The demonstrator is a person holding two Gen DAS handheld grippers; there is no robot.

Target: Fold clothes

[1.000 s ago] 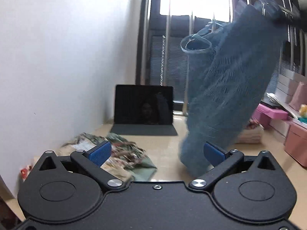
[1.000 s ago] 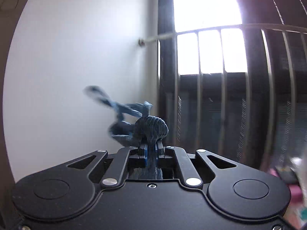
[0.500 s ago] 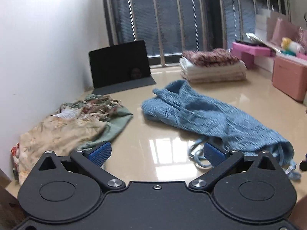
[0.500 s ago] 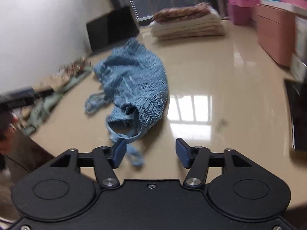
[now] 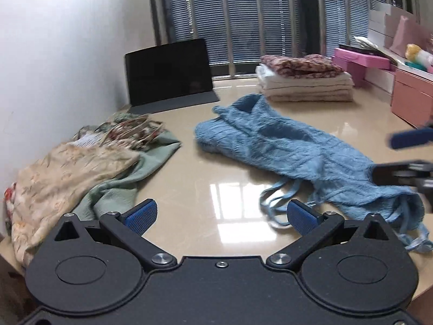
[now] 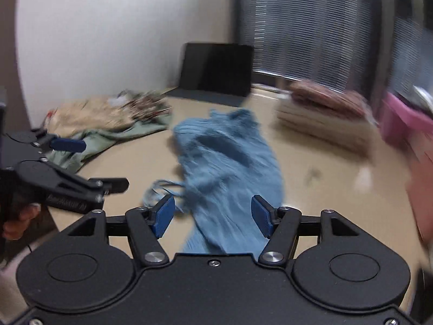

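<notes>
At the far left, against the white wall (image 5: 67,40), a heap of unfolded clothes (image 5: 81,162) lies on the glossy beige table (image 5: 216,203): a beige floral piece, a pale green piece under it, and a striped patterned piece on top toward the back. Behind the heap a black tablet (image 5: 167,67) stands upright on its folded cover, screen dark.

The left gripper (image 5: 222,215) hangs low over the near table edge with its 2 blue pads wide apart and only bare table between them. Its right pad sits just beside the thin straps of the blue knit garment (image 5: 284,146), not touching as far as the view shows.

That blue garment lies crumpled in the middle of the table, running from near the tablet toward the near right edge, its looped straps trailing off the near end. Behind it sits a stack of folded clothes (image 5: 303,81), cream layers with a dark red patterned one on top, in front of the barred window with blinds (image 5: 257,13).

The right gripper (image 6: 212,214) stands with its jaws apart; the near end of the blue garment lies between the pads without being pinched. The right wrist view is motion-blurred.

At the far right, pink boxes (image 5: 362,62) and a pink drawer unit (image 5: 411,100) stand.
</notes>
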